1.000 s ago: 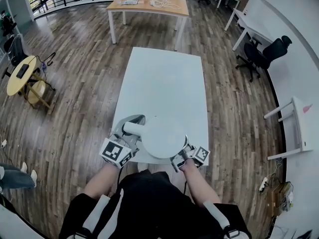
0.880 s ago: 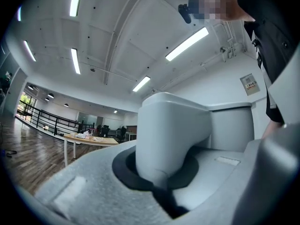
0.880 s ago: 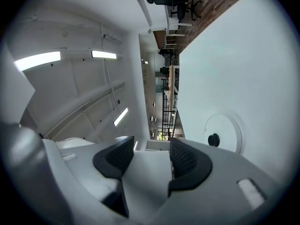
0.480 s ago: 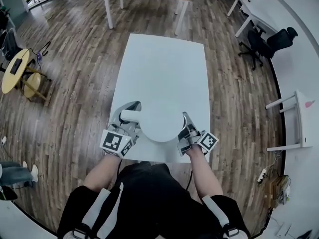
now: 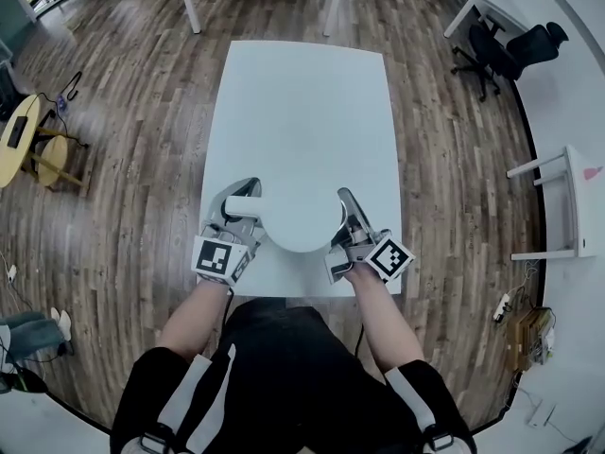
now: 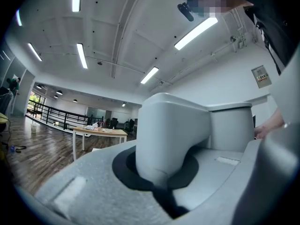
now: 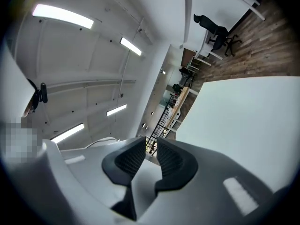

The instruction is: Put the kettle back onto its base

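A dark wood-plank floor (image 5: 142, 93) fills the room. On it stands a long white bench (image 5: 302, 112), running away from the person (image 5: 284, 376), who stands at its near edge in dark clothing with both forearms stretched over that edge. Off the bench's far right corner is a black office chair (image 5: 510, 47), beyond its right edge a small white side table (image 5: 570, 206), and well off its left edge a yellow round table (image 5: 17, 132).

The white kettle (image 5: 298, 223) is over the bench close to the near edge, roughly midway along it. From above only its round top shows, and no view settles what it is resting on. Its handle (image 5: 244, 209) sticks out toward the bench's left edge.

The left tongs (image 5: 236, 211) are clamped tight on that handle. In the left gripper view the thick white handle fills the space between the dark pads, with the kettle's body behind it.

The right tongs (image 7: 151, 146) sit just beside the kettle on the side nearer the bench's right edge. Their jaws have just been closing and now stand a narrow slit apart, with nothing between the ribbed pads. Only a distant railing shows through the gap, and bare bench lies to one side.

Each of the tongs carries a marker cube (image 5: 216, 259) at the wrist end.
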The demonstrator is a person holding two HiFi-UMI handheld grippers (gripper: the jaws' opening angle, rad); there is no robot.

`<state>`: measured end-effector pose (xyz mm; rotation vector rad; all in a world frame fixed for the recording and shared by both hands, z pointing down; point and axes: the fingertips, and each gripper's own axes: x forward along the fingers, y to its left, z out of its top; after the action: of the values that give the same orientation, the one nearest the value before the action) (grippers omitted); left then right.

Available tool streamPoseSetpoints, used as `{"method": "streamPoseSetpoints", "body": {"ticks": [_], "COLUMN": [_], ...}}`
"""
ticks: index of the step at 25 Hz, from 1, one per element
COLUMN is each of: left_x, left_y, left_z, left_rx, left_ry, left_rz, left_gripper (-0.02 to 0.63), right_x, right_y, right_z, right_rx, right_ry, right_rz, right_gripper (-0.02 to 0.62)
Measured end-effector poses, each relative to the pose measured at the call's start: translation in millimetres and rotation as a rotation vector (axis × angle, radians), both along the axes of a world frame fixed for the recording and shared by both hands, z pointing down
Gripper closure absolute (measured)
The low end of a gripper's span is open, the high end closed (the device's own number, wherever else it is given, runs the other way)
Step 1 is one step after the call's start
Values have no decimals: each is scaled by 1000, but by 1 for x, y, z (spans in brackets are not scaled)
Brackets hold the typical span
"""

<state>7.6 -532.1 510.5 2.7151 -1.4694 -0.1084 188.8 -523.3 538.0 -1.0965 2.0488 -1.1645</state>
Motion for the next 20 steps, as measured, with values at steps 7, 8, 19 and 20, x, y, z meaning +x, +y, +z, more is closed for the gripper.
{"method": "streamPoseSetpoints", "body": {"ticks": [7, 8, 19, 20], "left_x": [11, 13, 22, 24], "left_y": [-9, -11, -25, -26], "left_z": [17, 20, 35, 36], "left_rx": [-20, -15, -16, -18], "left_ry": [-37, -46, -17, -16], "left_rz": [21, 27, 51, 54], "left_gripper": [604, 604, 604, 604], "right_x": [1, 0, 6, 8], "right_y": [-8, -11, -24, -24], "right_z": [20, 23, 31, 31], "right_rx": [-15, -19, -8, -8], "right_ry": [88, 107, 150, 154], "right_rz": [10, 5, 34, 39], "right_gripper": [528, 528, 529, 529]}}
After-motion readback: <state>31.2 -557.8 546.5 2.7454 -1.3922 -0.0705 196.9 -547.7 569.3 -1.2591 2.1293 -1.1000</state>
